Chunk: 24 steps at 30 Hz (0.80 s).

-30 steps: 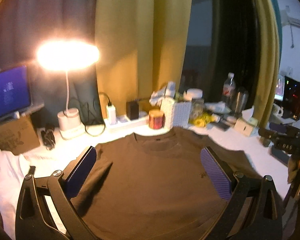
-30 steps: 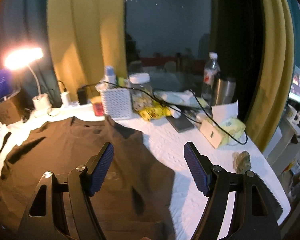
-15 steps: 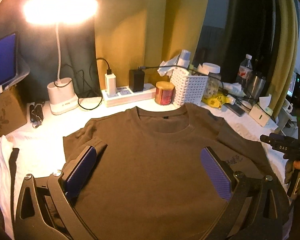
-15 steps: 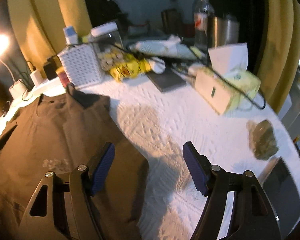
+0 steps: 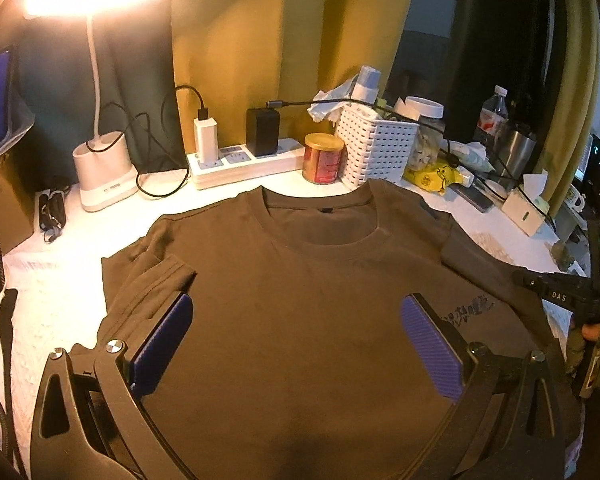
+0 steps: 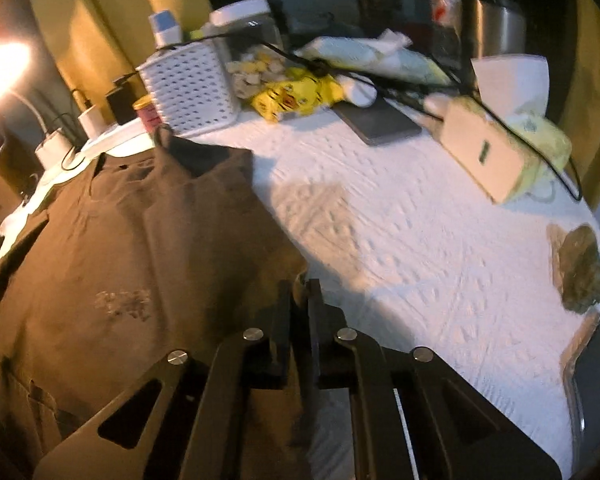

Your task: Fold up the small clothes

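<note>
The brown T-shirt [image 5: 300, 300] lies flat, unfolded; the right tool [image 6: 300, 300] pinches its sleeve edge, the left tool [image 5: 296, 344] hovers wide open, empty.

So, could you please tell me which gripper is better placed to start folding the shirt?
The right gripper: its fingers are shut on the brown T-shirt at its side edge, while the left gripper hangs open above the chest.

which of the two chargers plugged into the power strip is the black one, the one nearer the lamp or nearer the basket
The black charger is nearer the white basket. The white charger sits on the power strip toward the lamp.
</note>
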Tool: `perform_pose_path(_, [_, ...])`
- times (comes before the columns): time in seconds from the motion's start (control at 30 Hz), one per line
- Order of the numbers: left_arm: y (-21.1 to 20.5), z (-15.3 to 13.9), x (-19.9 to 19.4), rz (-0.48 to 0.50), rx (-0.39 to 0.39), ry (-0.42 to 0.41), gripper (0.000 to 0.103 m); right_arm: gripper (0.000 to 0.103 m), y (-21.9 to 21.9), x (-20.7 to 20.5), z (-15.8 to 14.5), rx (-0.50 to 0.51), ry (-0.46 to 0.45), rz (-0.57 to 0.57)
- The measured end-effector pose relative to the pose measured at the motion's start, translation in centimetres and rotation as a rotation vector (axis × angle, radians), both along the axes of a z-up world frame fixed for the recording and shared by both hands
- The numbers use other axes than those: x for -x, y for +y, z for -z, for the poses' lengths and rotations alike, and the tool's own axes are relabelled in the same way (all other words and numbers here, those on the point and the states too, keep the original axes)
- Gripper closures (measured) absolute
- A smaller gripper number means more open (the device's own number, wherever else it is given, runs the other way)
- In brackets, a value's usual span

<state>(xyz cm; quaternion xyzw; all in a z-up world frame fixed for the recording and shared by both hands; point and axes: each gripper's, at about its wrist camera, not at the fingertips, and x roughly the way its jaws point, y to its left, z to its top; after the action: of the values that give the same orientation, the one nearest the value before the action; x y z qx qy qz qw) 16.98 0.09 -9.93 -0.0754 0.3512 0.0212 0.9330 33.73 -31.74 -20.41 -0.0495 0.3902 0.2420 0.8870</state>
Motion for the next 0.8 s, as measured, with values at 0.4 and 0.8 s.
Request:
perform_pose_path(0.4, [1.7,-0.7,2.6,-0.013,0.026,-0.028,0.001,0.097,5.7,6.2,-4.1,0.017,-0.153,-0.237])
perform_pose_path(0.8, [4.8,0.2,5.9,-0.049,0.052,-0.012,0.001,0.097,10.7,9.2,0.2,0.088,-0.059,-0.346])
